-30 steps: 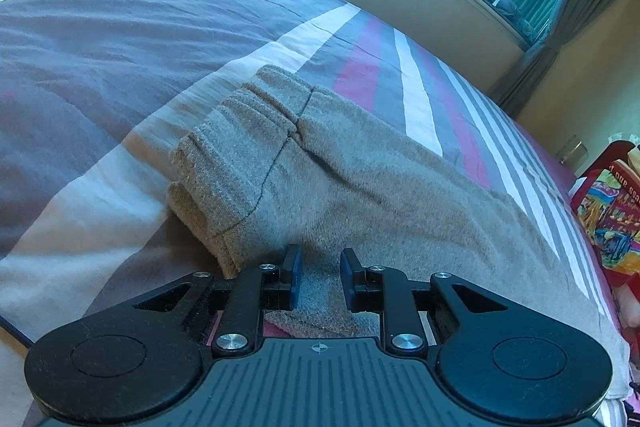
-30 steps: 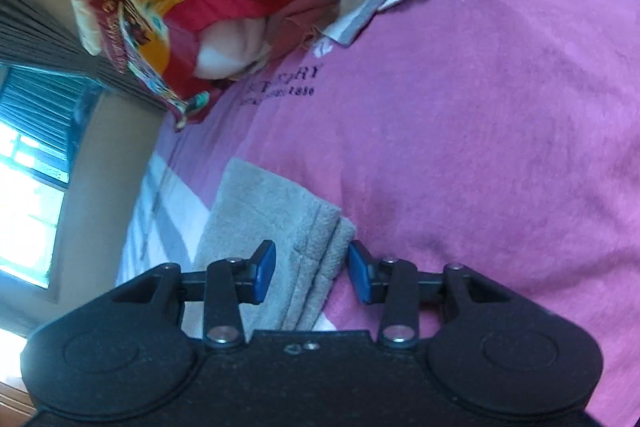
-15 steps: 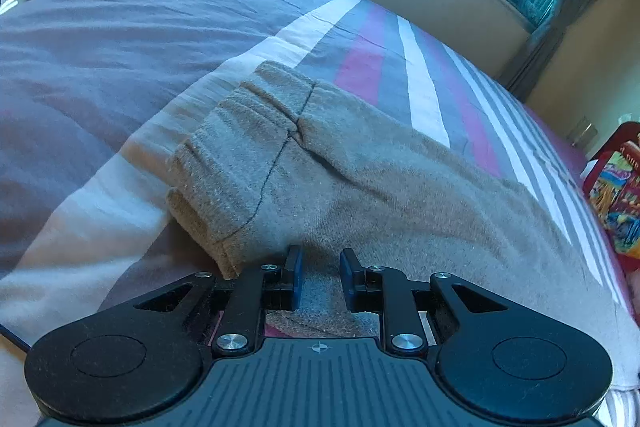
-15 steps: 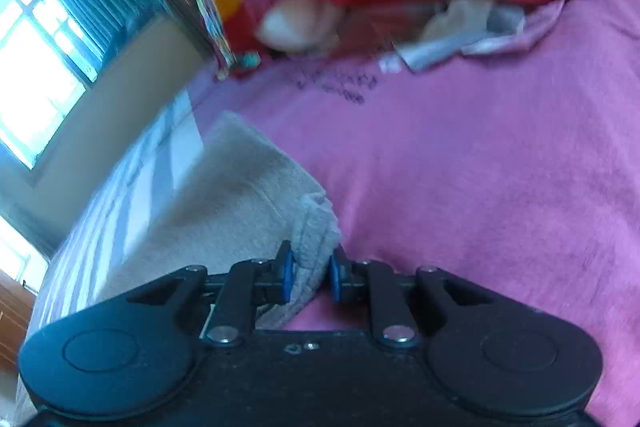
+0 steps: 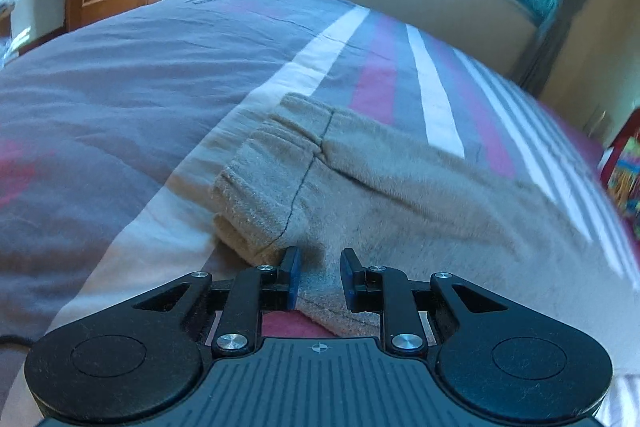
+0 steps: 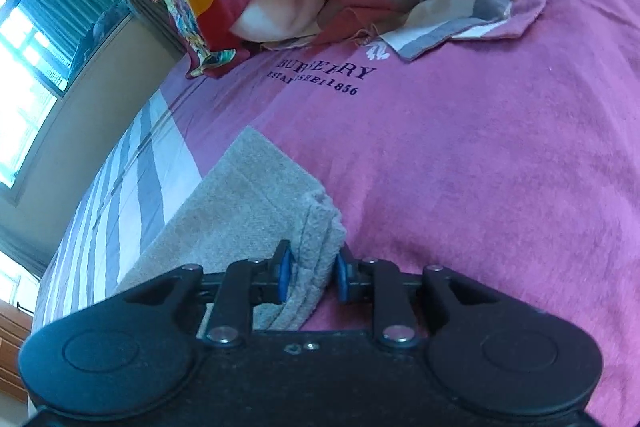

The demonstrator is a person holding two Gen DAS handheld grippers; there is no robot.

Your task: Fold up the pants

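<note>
The beige pants [image 5: 384, 195] lie on the striped bed [image 5: 120, 99], waistband toward 11 o'clock. Left tongs [image 5: 320, 277] pinch their near edge. Right tongs [image 6: 311, 273], jaws easing apart, straddle the cuffs [image 6: 320, 227] at 6 o'clock.

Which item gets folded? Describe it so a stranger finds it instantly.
Start at the bed's striped grey, white and pink cover. On it lie the beige fleece pants, already doubled lengthwise. They are the only fuzzy, plain-coloured thing there, with a gathered elastic waistband.

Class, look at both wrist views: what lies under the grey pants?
The pants lie on the striped bedspread, which turns plain pink at the cuff end. Whatever sits directly beneath the fabric is covered.
</note>
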